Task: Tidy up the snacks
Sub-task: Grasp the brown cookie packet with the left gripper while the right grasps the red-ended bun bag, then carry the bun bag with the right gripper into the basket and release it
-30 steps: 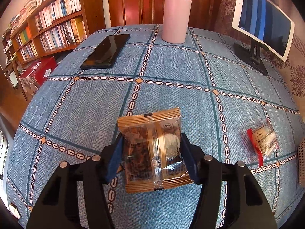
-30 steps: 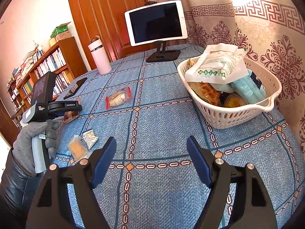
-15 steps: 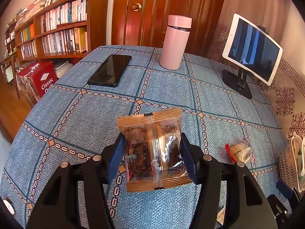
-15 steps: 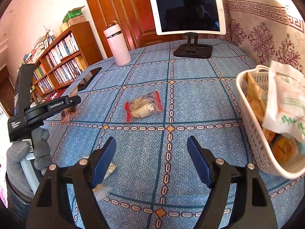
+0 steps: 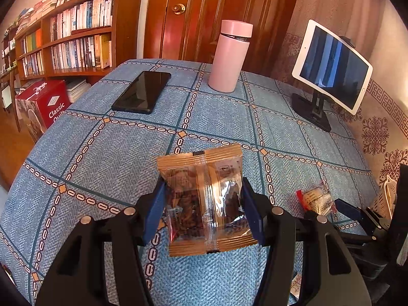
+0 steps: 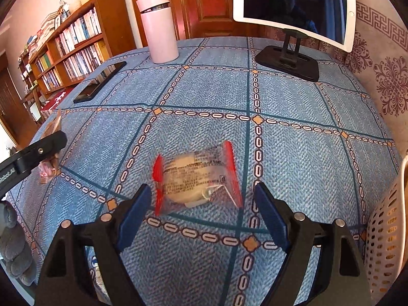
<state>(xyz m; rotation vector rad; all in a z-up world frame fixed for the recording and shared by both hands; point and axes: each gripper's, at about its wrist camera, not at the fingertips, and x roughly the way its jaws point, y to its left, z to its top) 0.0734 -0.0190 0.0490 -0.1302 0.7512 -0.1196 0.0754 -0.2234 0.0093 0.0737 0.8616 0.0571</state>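
Note:
My left gripper (image 5: 204,204) is shut on a gold-edged clear snack packet (image 5: 204,199) with dark pieces inside, held above the blue tablecloth. My right gripper (image 6: 201,211) is open, its blue pads on either side of a red-edged clear packet (image 6: 197,181) with a pale bun inside, which lies on the cloth. That packet also shows in the left wrist view (image 5: 316,200), with the right gripper beside it. The white basket (image 6: 385,232) stands at the right edge. The left gripper with its packet shows at the left of the right wrist view (image 6: 35,150).
A pink flask (image 5: 229,56), a black phone (image 5: 141,91) and a tablet on a stand (image 5: 331,68) stand at the far side of the table. Small snack packets lie under the right gripper (image 6: 94,270). A bookshelf (image 5: 71,38) and a red box (image 5: 43,104) are beyond the left edge.
My left gripper has lifted and tilted up with the gold packet in it. My right gripper has swung left from the basket and come down around the red-edged packet.

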